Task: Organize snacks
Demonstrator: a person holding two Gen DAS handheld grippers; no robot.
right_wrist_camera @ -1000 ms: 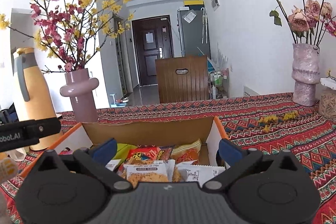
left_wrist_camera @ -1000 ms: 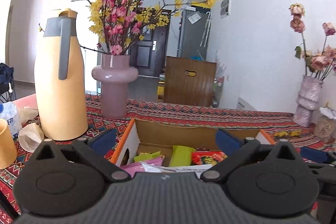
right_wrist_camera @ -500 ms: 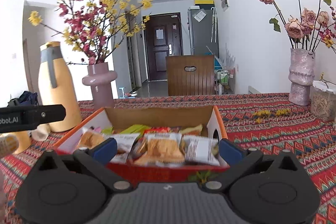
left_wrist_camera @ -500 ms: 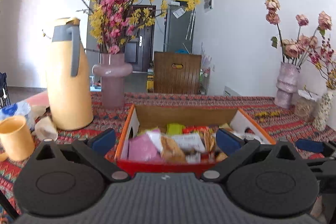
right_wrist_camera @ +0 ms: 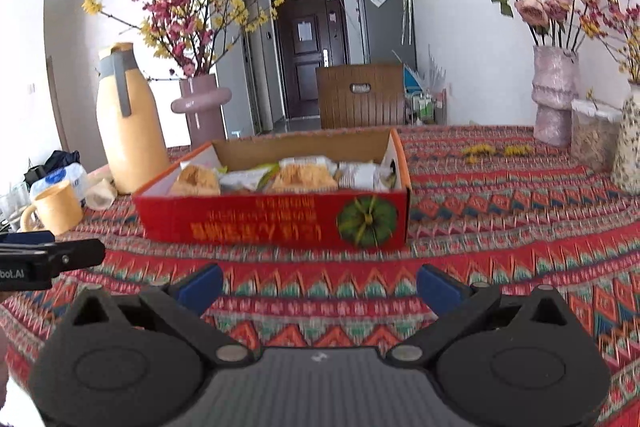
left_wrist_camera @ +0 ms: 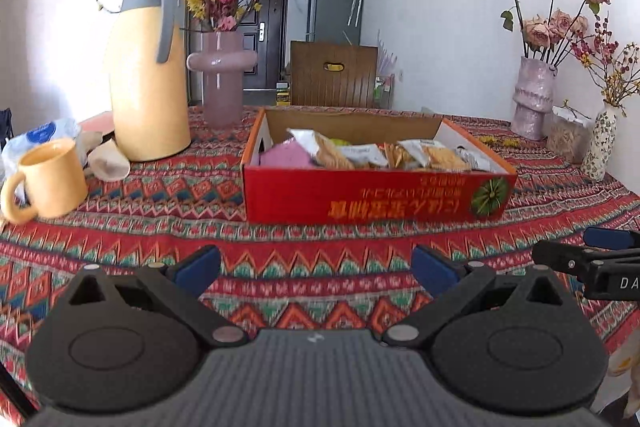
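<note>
On the patterned cloth: one red cardboard box (left_wrist_camera: 376, 197) of several snack packets (left_wrist_camera: 360, 155), one yellow thermos jug (left_wrist_camera: 146, 75), one yellow mug (left_wrist_camera: 50, 179), two pink vases (left_wrist_camera: 220, 79).

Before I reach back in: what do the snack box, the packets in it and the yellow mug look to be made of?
Snack box: looks like cardboard, glossy red print outside, raw brown inner wall and folded edges.
Packets: likely thin plastic film, crinkled and shiny, with sealed ends.
Yellow mug: probably ceramic, with thick walls and a smooth matte glaze; plastic can't be ruled out.
</note>
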